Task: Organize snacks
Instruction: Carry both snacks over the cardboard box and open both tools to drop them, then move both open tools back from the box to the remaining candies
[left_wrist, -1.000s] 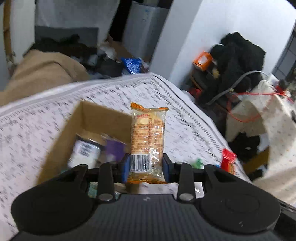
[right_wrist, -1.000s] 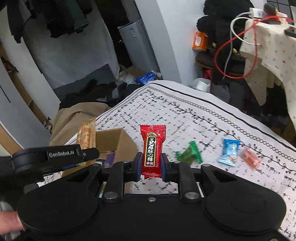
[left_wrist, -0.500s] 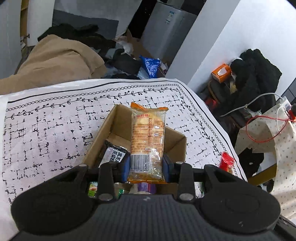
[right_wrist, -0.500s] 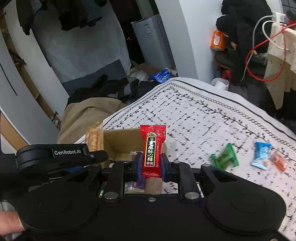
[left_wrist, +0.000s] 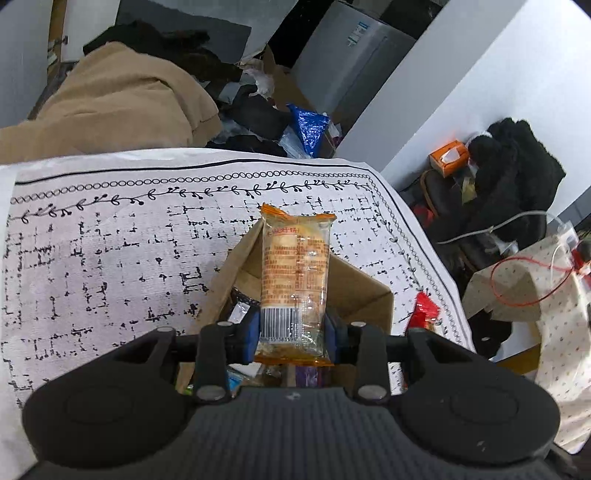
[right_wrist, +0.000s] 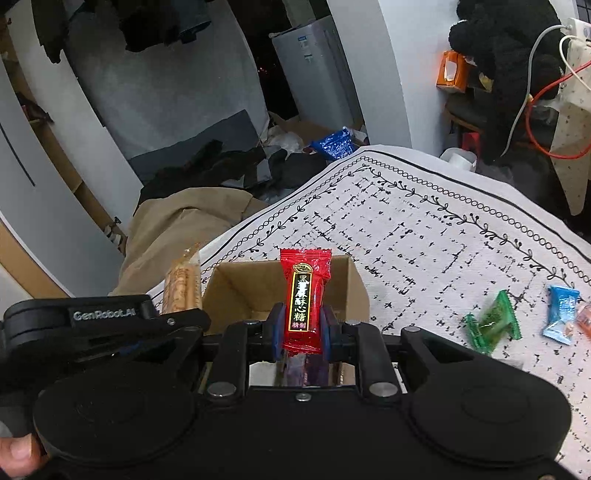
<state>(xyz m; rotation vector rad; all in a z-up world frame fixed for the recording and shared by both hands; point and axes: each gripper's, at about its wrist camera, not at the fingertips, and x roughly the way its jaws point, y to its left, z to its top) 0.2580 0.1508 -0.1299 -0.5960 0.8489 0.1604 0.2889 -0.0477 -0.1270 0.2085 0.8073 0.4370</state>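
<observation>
My left gripper (left_wrist: 293, 330) is shut on an orange biscuit packet (left_wrist: 294, 273), held upright over the open cardboard box (left_wrist: 364, 291). The box holds several snack packets, mostly hidden by the gripper. My right gripper (right_wrist: 301, 328) is shut on a red candy (right_wrist: 303, 295), held upright over the same box (right_wrist: 243, 291). The left gripper's body (right_wrist: 103, 317) with its biscuit packet (right_wrist: 183, 284) shows at the left of the right wrist view. The red candy (left_wrist: 424, 308) also shows at the right of the left wrist view.
The box stands on a white patterned tablecloth (right_wrist: 424, 229). A green candy (right_wrist: 491, 325), a blue candy (right_wrist: 561, 310) and an orange one (right_wrist: 585, 321) lie on the cloth to the right. Clothes, a tan coat (left_wrist: 110, 103) and clutter lie beyond the table's far edge.
Both grippers have moved over the box with their snacks still held. The box now sits directly under the fingers in both views.
</observation>
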